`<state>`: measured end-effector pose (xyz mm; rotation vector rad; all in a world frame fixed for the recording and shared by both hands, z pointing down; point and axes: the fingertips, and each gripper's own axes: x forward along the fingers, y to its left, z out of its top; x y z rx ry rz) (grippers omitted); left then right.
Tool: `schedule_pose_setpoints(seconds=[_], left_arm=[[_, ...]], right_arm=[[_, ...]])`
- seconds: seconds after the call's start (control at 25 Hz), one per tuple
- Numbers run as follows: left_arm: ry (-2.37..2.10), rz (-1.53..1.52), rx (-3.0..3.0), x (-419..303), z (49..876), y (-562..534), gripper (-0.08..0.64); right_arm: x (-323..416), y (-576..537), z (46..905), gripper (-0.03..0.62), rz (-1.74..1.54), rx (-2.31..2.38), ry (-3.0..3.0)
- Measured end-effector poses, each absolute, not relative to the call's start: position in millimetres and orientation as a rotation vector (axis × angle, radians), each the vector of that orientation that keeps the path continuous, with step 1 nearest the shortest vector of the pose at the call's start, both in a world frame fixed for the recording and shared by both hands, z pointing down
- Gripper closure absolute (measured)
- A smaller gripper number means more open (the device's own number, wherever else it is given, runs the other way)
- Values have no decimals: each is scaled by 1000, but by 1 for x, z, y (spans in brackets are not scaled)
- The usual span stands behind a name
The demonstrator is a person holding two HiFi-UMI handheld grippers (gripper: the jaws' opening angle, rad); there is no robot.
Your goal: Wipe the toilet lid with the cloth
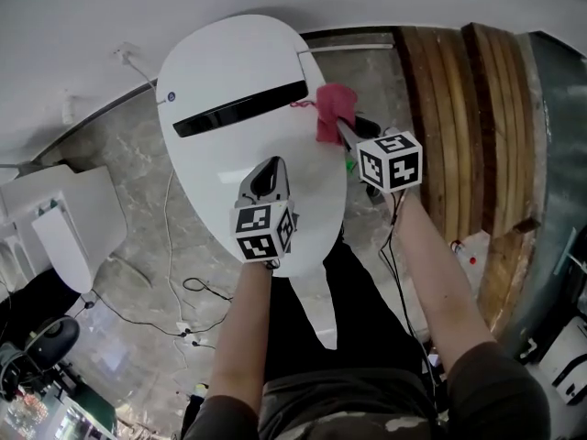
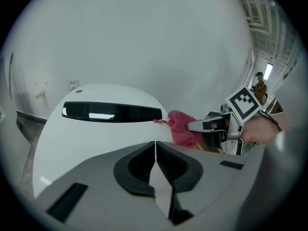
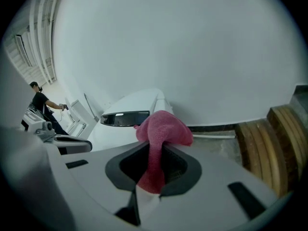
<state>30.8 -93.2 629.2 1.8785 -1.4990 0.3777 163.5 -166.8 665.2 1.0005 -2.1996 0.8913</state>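
Observation:
A white toilet with its lid (image 1: 240, 154) down fills the middle of the head view; a black strip (image 1: 240, 110) crosses its back part. My right gripper (image 1: 341, 128) is shut on a pink cloth (image 1: 330, 111), which hangs in a bunch off the lid's right edge near the back. In the right gripper view the cloth (image 3: 161, 137) is pinched between the jaws and bulges out in front. My left gripper (image 1: 269, 170) is shut with nothing in it, over the middle of the lid. The left gripper view shows the lid (image 2: 96, 134), the cloth (image 2: 181, 127) and the right gripper (image 2: 192, 126).
Curved wooden slats (image 1: 468, 126) stand right of the toilet. White fixtures (image 1: 64, 223) sit on the marble floor at left, with cables (image 1: 197, 291) trailing beside the toilet. A white wall runs behind. A person (image 3: 41, 105) stands far off in the right gripper view.

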Motion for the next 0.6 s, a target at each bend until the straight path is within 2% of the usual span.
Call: schedule_pose_setpoints(seconds=[0.2, 0.6], left_arm=[[-1535, 375, 1876, -4, 620, -76, 546], [-1558, 367, 1791, -141, 631, -1, 546]], right_arm=[[101, -132, 635, 534, 823, 859, -2311], [-104, -18, 636, 534, 855, 582, -2378]])
